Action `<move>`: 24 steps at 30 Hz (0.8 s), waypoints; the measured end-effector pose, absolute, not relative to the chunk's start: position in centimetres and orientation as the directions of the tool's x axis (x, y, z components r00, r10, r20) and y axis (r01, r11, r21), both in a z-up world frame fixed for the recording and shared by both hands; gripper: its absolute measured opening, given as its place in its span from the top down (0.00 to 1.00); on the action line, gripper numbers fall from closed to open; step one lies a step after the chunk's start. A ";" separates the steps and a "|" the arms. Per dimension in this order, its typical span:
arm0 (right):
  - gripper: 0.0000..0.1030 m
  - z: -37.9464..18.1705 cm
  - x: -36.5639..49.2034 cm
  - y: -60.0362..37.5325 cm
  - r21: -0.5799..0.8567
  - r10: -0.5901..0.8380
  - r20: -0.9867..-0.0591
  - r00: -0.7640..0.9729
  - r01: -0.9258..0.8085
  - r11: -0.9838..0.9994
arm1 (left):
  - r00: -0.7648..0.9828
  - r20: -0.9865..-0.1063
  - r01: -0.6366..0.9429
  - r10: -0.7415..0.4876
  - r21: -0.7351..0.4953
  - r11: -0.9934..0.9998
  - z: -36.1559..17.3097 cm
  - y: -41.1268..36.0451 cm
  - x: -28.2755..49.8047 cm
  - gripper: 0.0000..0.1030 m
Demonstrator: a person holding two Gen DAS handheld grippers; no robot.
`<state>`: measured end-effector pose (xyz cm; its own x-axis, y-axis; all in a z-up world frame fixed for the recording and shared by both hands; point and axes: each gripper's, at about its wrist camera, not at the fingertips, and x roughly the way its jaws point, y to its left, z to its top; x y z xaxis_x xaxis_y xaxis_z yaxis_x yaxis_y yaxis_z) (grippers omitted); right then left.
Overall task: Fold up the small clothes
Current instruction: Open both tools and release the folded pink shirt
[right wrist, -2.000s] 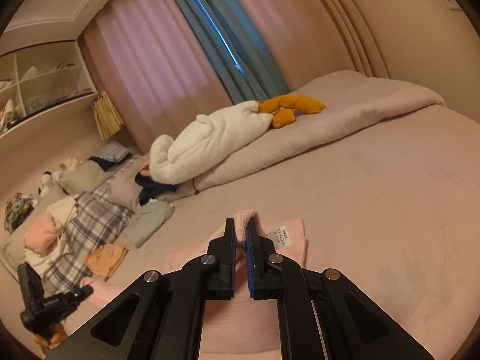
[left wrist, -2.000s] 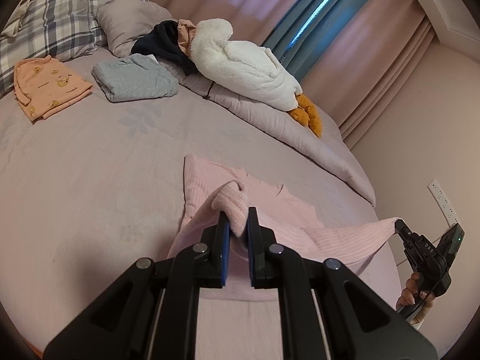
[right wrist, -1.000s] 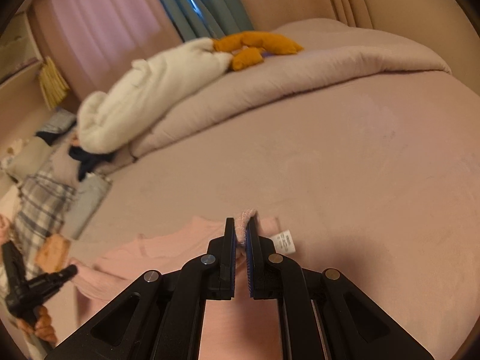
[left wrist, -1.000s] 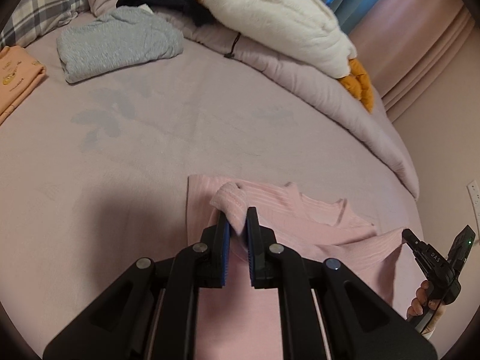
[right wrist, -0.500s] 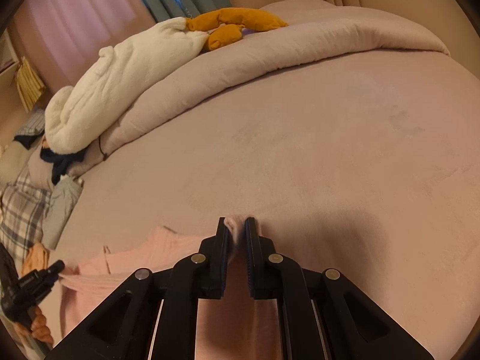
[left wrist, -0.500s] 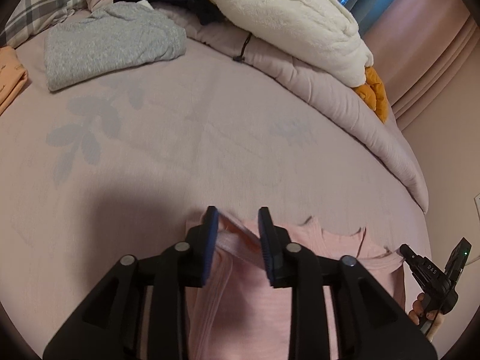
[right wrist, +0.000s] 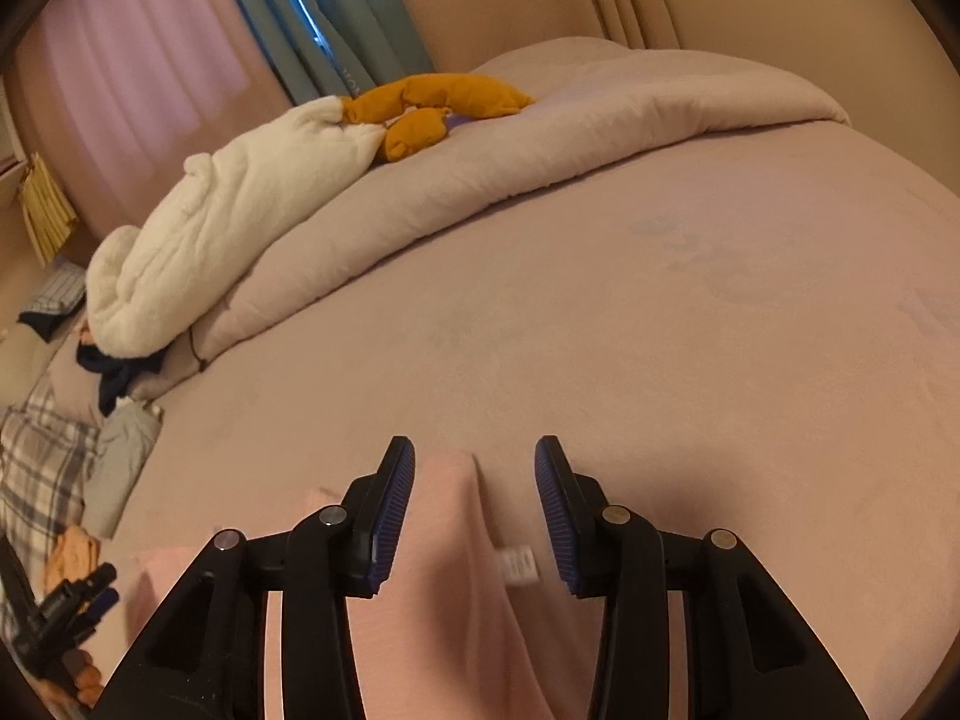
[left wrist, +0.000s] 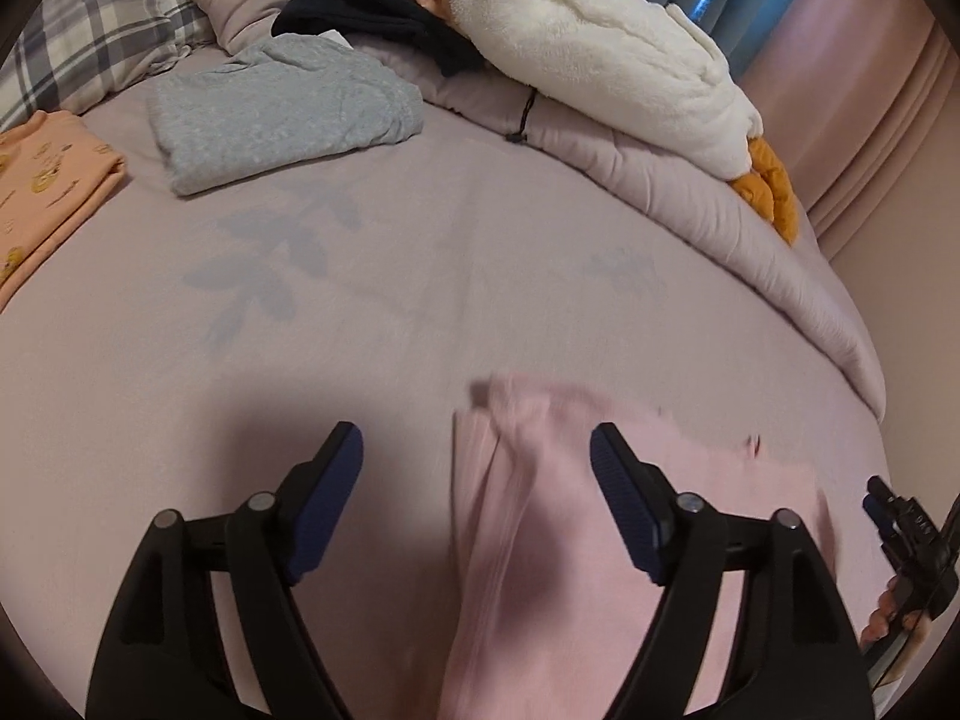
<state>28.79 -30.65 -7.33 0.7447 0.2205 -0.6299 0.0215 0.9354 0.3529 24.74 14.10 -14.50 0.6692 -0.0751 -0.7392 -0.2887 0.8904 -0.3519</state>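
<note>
A pink ribbed garment (left wrist: pixel 540 510) lies on the mauve bed sheet (left wrist: pixel 360 300), folded over, with its left edge between my left gripper's fingers. My left gripper (left wrist: pixel 477 441) is open and holds nothing, just above the cloth. The same pink garment (right wrist: pixel 456 540) shows in the right wrist view with a white label (right wrist: pixel 519 564). My right gripper (right wrist: pixel 474 456) is open above its edge and empty. The right gripper also shows at the right edge of the left wrist view (left wrist: pixel 900 528).
A folded grey garment (left wrist: pixel 282 108) and a folded orange garment (left wrist: pixel 42 180) lie at the far left. A white fluffy blanket (left wrist: pixel 600 48), a dark garment (left wrist: pixel 372 12), plaid pillows (left wrist: pixel 90 18) and a rolled duvet (left wrist: pixel 720 228) lie behind. Curtains hang beyond.
Both grippers carried the pink garment's edge forward and down onto the bed, then opened and let it go. The cloth now lies folded on the sheet.
</note>
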 end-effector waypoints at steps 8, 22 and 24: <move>0.51 -8.5 24.2 -31.1 0.329 0.235 -0.678 0.696 0.003 0.944 | 0.630 -0.768 -0.265 -0.116 -0.352 0.898 -15.4 12.5 19.1 0.20; 0.49 -12.3 20.4 -31.8 0.371 0.264 -0.742 0.616 0.049 0.927 | 0.602 -0.781 -0.312 -0.167 -0.423 0.851 -18.5 10.9 14.1 0.21; 0.49 -12.6 20.0 -31.4 0.373 0.276 -0.745 0.607 0.036 0.927 | 0.596 -0.783 -0.304 -0.178 -0.425 0.852 -18.5 10.5 13.7 0.22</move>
